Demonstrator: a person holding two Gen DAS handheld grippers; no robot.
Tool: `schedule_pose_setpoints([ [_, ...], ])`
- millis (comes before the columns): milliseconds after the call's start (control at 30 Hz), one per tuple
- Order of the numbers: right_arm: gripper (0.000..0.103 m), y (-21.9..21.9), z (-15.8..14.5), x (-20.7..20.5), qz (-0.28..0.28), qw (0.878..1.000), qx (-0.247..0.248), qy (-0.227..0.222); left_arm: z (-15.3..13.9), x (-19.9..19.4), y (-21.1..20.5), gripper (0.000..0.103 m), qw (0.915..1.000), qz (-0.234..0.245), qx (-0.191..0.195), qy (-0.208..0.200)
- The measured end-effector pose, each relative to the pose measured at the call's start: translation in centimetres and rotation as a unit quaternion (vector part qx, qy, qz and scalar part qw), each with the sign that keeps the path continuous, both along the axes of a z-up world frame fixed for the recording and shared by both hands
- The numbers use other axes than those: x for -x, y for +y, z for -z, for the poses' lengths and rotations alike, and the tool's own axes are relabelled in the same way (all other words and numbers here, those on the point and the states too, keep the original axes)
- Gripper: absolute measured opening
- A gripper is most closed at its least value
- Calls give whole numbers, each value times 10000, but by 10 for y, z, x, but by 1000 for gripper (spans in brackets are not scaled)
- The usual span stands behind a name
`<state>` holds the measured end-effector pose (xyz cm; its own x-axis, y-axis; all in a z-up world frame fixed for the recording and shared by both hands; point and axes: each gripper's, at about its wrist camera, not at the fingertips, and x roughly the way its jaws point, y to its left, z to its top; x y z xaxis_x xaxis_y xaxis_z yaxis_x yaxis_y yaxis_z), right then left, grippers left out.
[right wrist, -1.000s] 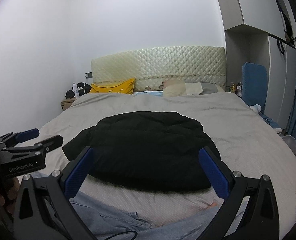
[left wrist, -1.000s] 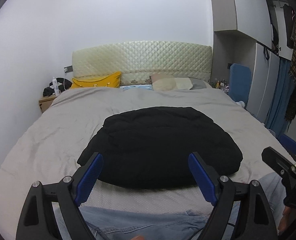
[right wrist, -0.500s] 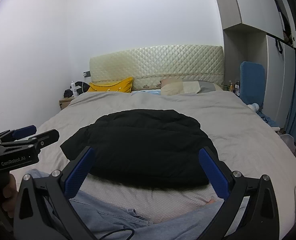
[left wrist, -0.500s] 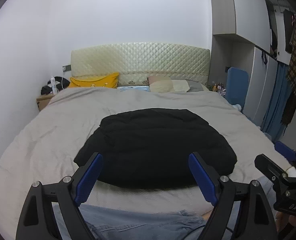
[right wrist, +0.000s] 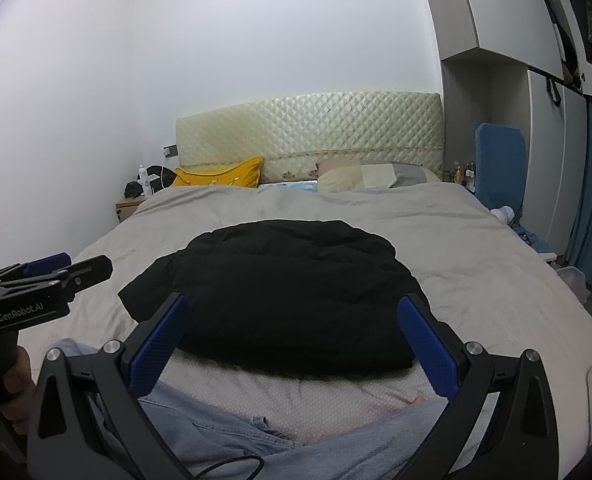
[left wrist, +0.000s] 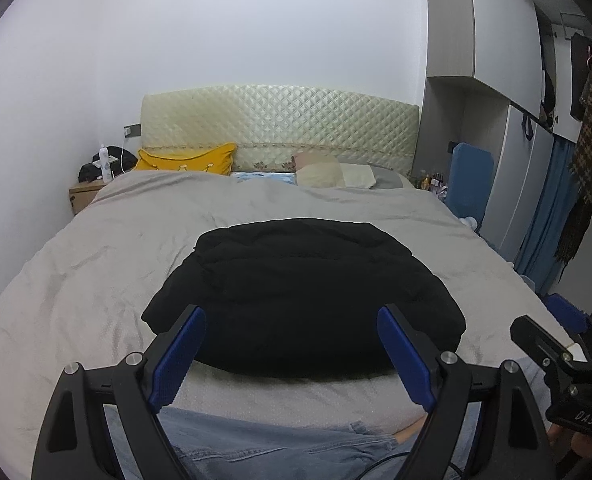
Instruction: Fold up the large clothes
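Note:
A black padded jacket [left wrist: 300, 292] lies folded in a compact bundle on the grey bed cover [left wrist: 95, 280]; it also shows in the right wrist view [right wrist: 283, 288]. My left gripper [left wrist: 291, 344] is open and empty, held back from the jacket's near edge. My right gripper [right wrist: 291, 336] is open and empty, also short of the near edge. Each gripper shows in the other's view: the right one [left wrist: 568, 344] at the right, the left one [right wrist: 47, 276] at the left.
Blue jeans legs [right wrist: 223, 440] fill the bottom of both views. A yellow pillow [left wrist: 185, 160], beige pillows [left wrist: 336, 172] and the quilted headboard [left wrist: 279, 128] are at the bed's far end. A nightstand [left wrist: 85, 194] stands far left, a wardrobe [left wrist: 508, 80] and blue curtain [left wrist: 548, 216] right.
Both grippers have drawn back and tilted up a little, so the jacket sits lower and farther in view. The jacket has not moved and both jaws stay open.

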<state>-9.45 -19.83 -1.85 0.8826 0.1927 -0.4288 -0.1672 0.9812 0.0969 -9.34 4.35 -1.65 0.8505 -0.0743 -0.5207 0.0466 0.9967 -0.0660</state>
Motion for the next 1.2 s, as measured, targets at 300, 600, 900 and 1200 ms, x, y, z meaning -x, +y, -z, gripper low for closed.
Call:
schedule_pose_setpoints([
  [300,103,0,-2,3,22,10000,-15,-30,-1,3,-3,88,9999,69,-69,23],
  [600,103,0,-3,10,28,9999,-28,-119,-6,13,-2,88,9999,54,-61,-98],
  [900,103,1,-6,12,87,9999,11,-110,-7,13,-2,88,9999,49,-101,-118],
  [1200,103,-1,-8,16,97,9998,-6,-146,-9,19,-5,88,9998,97,-106,-163],
])
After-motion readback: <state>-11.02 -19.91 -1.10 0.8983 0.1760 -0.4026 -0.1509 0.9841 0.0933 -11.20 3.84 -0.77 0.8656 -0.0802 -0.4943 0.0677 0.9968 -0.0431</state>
